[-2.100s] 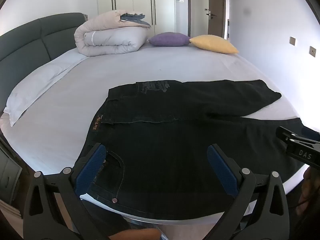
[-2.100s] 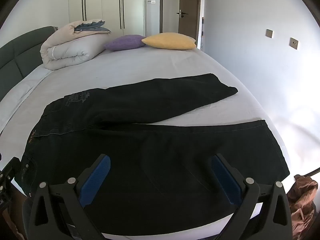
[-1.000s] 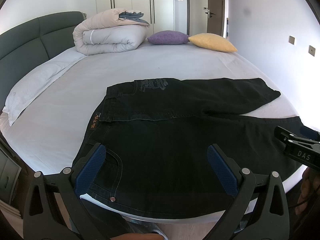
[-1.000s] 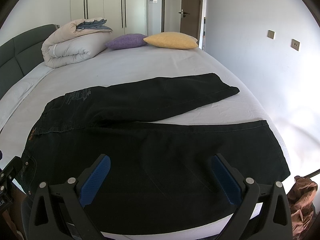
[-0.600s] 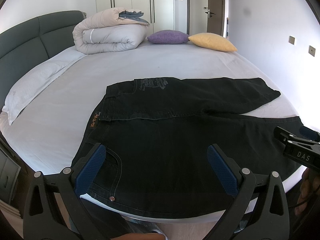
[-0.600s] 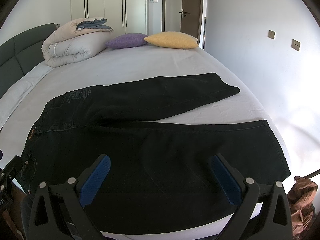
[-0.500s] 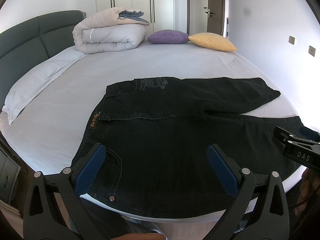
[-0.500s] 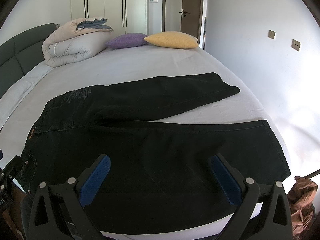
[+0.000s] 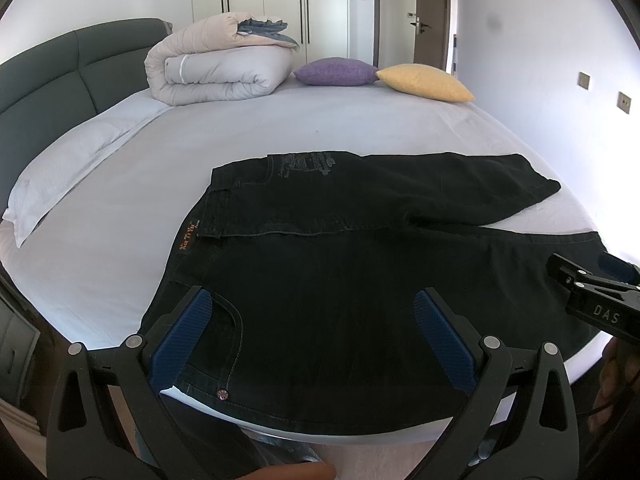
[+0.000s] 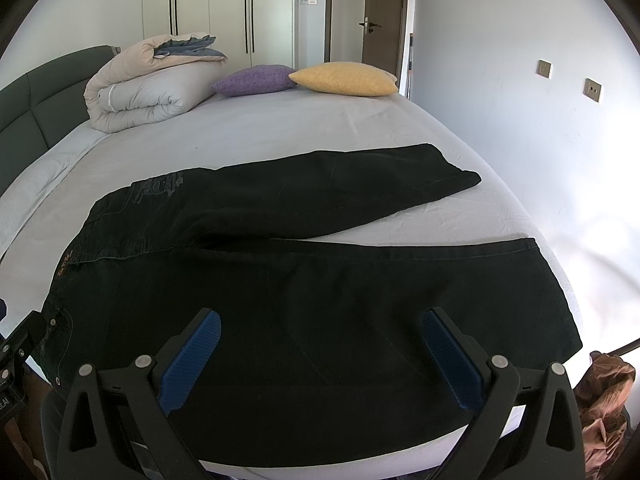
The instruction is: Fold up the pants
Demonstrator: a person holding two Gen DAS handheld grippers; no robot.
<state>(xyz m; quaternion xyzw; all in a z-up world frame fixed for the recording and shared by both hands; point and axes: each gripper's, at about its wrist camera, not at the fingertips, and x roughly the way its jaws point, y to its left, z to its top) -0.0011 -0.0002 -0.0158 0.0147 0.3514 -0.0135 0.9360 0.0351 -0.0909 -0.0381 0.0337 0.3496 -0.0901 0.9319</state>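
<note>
Black jeans (image 9: 340,264) lie spread flat on the near part of the bed, waistband to the left, two legs running right and splayed apart. The near leg (image 10: 360,304) reaches the bed's front edge; the far leg (image 10: 320,196) angles away. My left gripper (image 9: 312,332) is open and empty, held over the waist and pocket area at the bed's near edge. My right gripper (image 10: 320,344) is open and empty over the near leg; it also shows at the right edge of the left wrist view (image 9: 592,296).
The bed (image 9: 320,120) has a white sheet and a dark grey headboard (image 9: 60,72) at left. A rolled duvet (image 9: 220,68), a purple cushion (image 9: 336,72) and a yellow cushion (image 9: 424,82) sit at the far side. A pillow (image 9: 68,168) lies left. Brown cloth (image 10: 608,404) is beside the bed.
Both grippers stay open. The views have shifted only slightly; the jeans lie as before.
</note>
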